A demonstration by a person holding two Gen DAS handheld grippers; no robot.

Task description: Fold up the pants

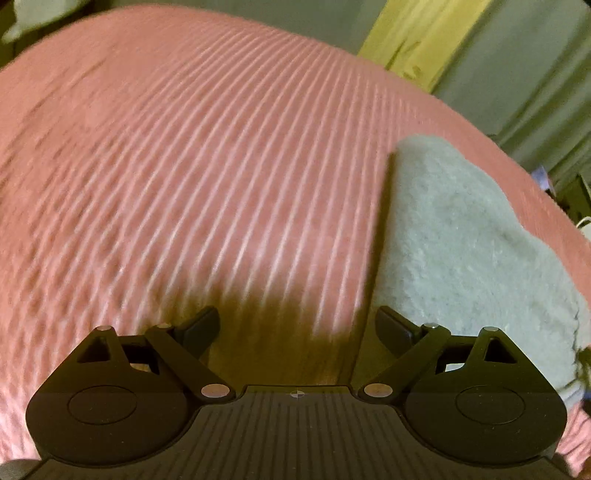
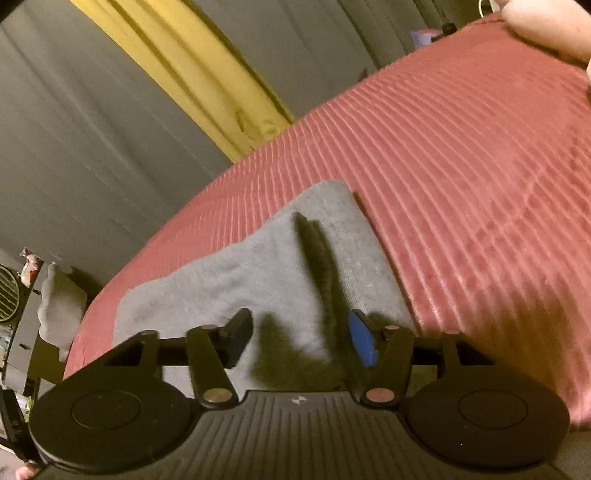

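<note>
The grey pants (image 1: pixel 458 247) lie bunched on a pink ribbed bedspread (image 1: pixel 207 166), at the right of the left wrist view. My left gripper (image 1: pixel 297 328) is open and empty, low over bare bedspread, with the pants just beside its right finger. In the right wrist view the grey pants (image 2: pixel 258 273) lie flatter, spread across the bedspread (image 2: pixel 461 155). My right gripper (image 2: pixel 301 339) is open and empty just above the near part of the pants, its shadow falling on the cloth.
A grey wall with a yellow wooden post (image 2: pixel 192 70) stands behind the bed. Another grey cloth (image 2: pixel 61 306) hangs off the bed's left edge beside a fan (image 2: pixel 7 295). A person's arm (image 2: pixel 546 26) shows at top right.
</note>
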